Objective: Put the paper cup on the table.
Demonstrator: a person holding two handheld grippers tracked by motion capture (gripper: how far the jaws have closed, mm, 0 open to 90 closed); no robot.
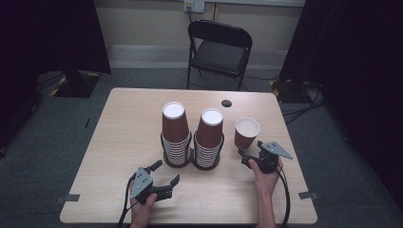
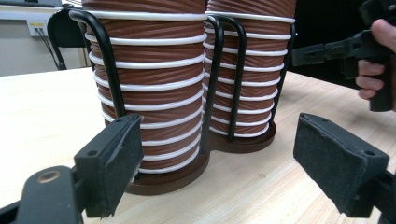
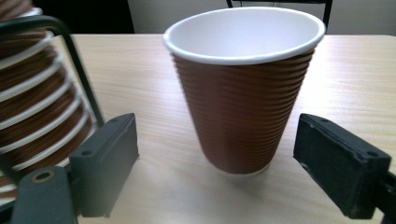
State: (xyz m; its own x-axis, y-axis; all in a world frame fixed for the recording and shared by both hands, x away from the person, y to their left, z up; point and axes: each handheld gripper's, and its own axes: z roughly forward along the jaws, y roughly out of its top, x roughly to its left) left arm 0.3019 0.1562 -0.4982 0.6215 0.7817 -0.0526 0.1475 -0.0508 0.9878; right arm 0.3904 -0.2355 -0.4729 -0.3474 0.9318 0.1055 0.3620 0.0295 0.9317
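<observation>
Paper cup (image 3: 243,88), single, upright, is set mouth up on the table (image 1: 123,137) at the right of the two stacks, apart from them; its wall is brown and finely ribbed in horizontal ridges, its inside smooth and white, its rim rolled and white, its form a cone tapering to a narrow foot. It is seen between the jaws of the right gripper (image 1: 252,154), which stand wide apart with bare table on either side of the cup, so that no pad touches it; the pads are flat black blocks of a grainy, rubber-like surface, and a grey three-cornered plate is borne on top. Two stacks of like cups (image 1: 192,135) are nested upside down, white bases uppermost, white rims showing as stacked rings down each column. Each stack is kept in a holder (image 2: 212,74) of bent black wire hoops rising from a round dark base, the two bases joined side by side. The left gripper (image 1: 164,173) is held low near the front edge, jaws spread wide and nothing between them, pointed at the foot of the left stack. The tabletop is pale wood-grain laminate, rounded at the corners. A black folding chair (image 1: 218,50) with padded seat is placed beyond the table.
</observation>
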